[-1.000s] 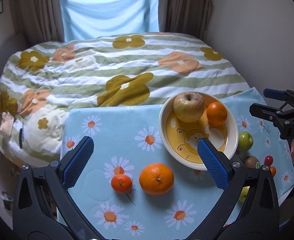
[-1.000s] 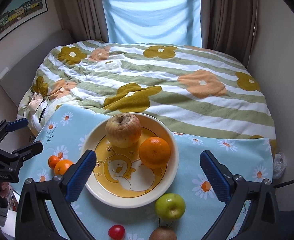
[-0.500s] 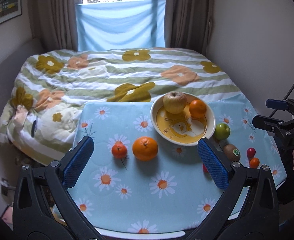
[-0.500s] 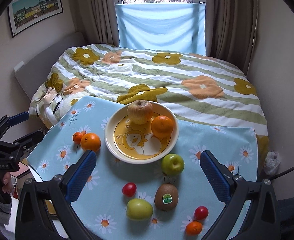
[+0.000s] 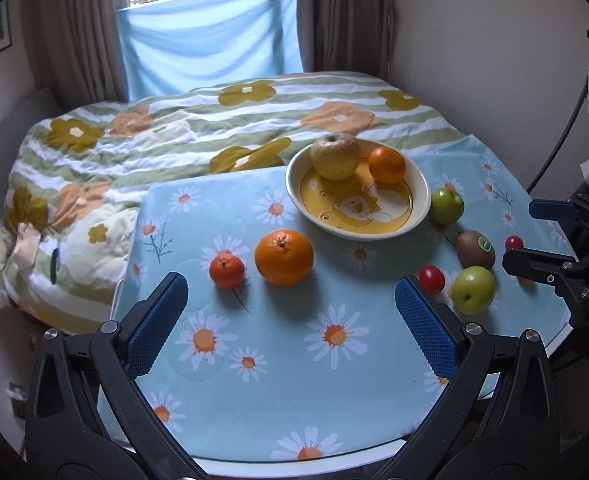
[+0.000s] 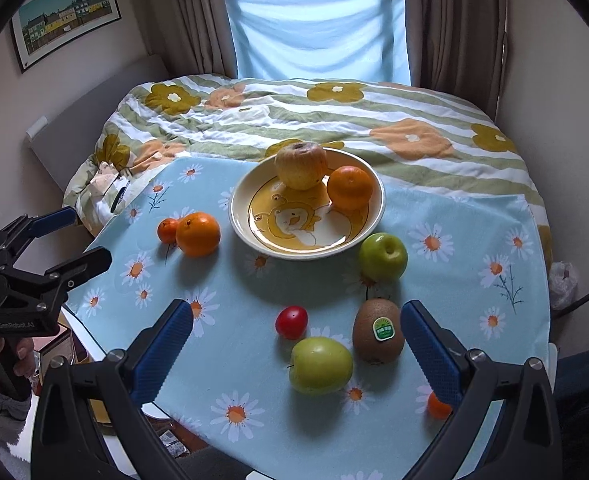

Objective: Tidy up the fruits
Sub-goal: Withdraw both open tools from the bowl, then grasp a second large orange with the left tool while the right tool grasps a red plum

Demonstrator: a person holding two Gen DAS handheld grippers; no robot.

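On a desk (image 6: 474,240) covered with a pale blue daisy-print cloth, loose fruit is spread around a cream bowl (image 6: 376,210) with a yellow cartoon bottom. The bowl sits toward the far edge of the desk, next to a bed (image 6: 374,120) with a flowered quilt, and already holds a yellowish apple (image 6: 300,165) and a small orange (image 6: 349,187), which touch each other.

Toward the left edge lie a large orange (image 5: 283,256) and a small tangerine (image 5: 226,270), just beside one another. Near the front right corner are grouped a green apple (image 6: 320,365), a brown kiwi (image 6: 377,330) with a sticker, and a red cherry tomato (image 6: 291,322). Another green apple (image 6: 383,257) rests just beside the bowl's near rim. A small orange fruit (image 6: 436,407) is partly hidden behind a finger of the right tool.

The left hand-held gripper (image 5: 290,320) is held above the near edge with its jaws spread wide and nothing between them. The right hand-held gripper (image 6: 296,350) is likewise wide apart and empty, with the near green apple and kiwi lying between its blue pads.

The apples and oranges are judged firm, round and fairly weighty, likely to roll; they should be taken across their widest middle. The kiwi is judged softer, best pinched lightly across its short width. The tomato is judged smooth, fragile and easily squashed.
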